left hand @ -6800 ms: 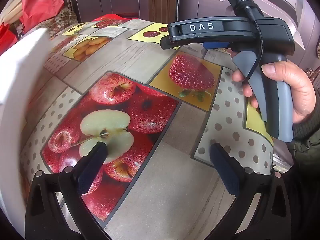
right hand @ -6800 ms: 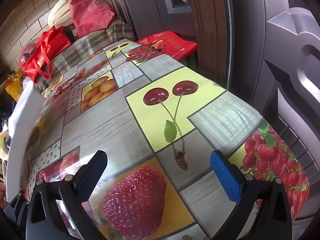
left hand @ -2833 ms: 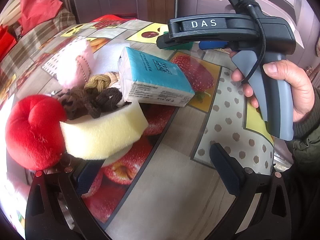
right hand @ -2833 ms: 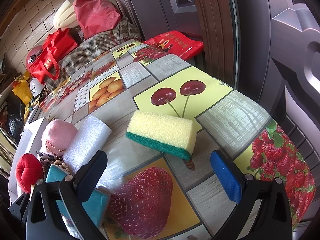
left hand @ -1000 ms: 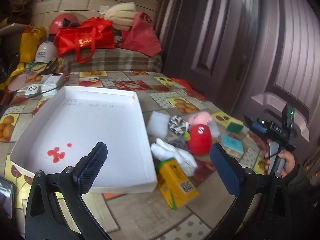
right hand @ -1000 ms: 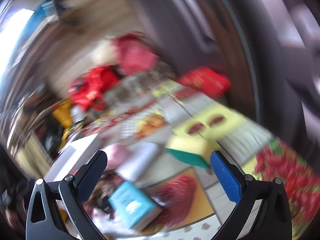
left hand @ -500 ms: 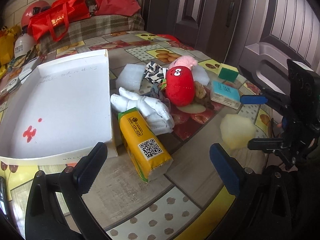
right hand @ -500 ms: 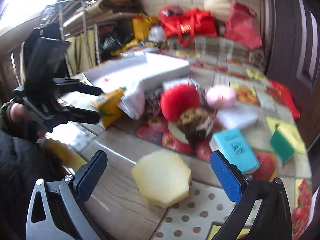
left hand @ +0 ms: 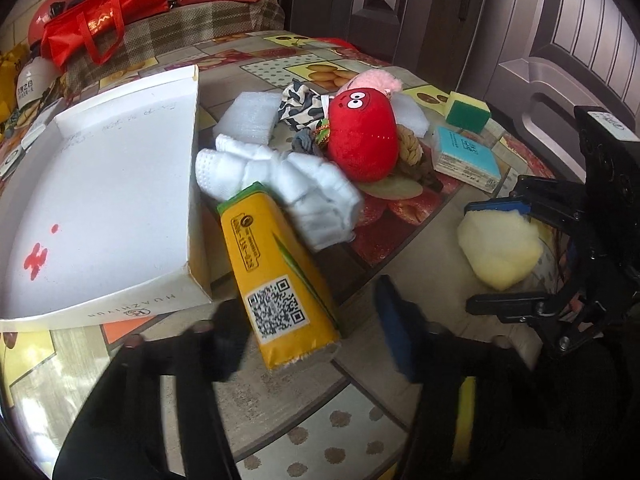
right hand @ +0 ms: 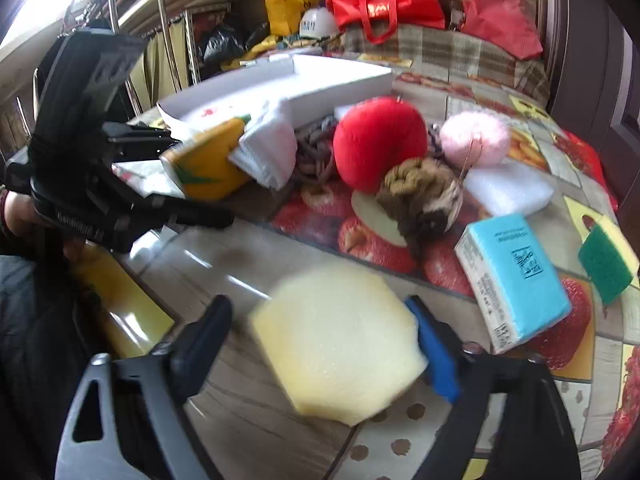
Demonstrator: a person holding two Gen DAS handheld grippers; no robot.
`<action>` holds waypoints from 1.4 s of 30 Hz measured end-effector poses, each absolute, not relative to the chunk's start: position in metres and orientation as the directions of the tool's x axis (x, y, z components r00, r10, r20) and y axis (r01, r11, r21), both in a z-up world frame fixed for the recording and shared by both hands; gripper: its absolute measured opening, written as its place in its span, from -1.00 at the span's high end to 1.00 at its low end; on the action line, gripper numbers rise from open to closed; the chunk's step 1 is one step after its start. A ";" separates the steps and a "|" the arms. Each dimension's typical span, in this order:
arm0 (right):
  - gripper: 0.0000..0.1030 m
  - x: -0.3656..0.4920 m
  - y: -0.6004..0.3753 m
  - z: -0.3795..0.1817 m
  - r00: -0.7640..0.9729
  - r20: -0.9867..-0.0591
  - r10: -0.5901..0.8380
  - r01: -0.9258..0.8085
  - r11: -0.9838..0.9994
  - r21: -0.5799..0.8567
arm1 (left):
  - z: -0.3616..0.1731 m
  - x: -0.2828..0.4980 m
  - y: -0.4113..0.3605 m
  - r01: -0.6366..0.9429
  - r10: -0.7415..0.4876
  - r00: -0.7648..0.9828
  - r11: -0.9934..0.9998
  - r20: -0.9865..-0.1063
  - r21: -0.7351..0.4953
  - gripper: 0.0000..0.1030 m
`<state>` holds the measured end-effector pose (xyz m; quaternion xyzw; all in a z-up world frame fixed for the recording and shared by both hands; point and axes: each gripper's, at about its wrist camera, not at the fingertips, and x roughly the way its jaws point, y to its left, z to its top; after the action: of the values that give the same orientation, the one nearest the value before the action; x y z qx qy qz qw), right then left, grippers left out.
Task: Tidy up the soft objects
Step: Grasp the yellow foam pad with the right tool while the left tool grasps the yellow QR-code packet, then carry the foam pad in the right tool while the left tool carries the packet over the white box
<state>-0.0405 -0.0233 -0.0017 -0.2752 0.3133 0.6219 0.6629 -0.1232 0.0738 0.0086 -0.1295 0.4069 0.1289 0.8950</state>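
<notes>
A pale yellow foam sponge (right hand: 340, 340) lies between the fingers of my right gripper (right hand: 320, 336); the jaws are partly closed around it, the blue pad touching its right edge, a small gap on the left. It also shows in the left wrist view (left hand: 500, 248). My left gripper (left hand: 308, 328) straddles the near end of a yellow tissue pack (left hand: 276, 272), jaws partly closed, not clearly pressing. A red plush toy (left hand: 362, 136), white cloth (left hand: 280, 184), pink puff (right hand: 474, 140) and brown hair ties (right hand: 420, 192) lie piled mid-table.
A white shallow box (left hand: 100, 184) sits left of the pile. A blue tissue pack (right hand: 516, 276), green-yellow scrub sponge (right hand: 604, 264) and white foam blocks (left hand: 248, 116) lie around the pile. Red bags (left hand: 100, 12) sit at the far end.
Both grippers have closed in from wide open. The left has moved onto the yellow tissue pack; the right has moved onto the yellow foam sponge.
</notes>
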 end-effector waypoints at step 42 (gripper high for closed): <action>-0.16 -0.023 0.003 0.072 0.287 -0.232 0.930 -0.944 0.316 0.098 | 0.060 -0.200 0.122 -0.660 0.609 0.724 0.748 -0.324 -0.070 0.46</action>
<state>-0.0228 0.0035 0.0715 -0.0290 0.1234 0.5843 0.8016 -0.1995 0.1223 0.0595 -0.0906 0.1415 0.3434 0.9240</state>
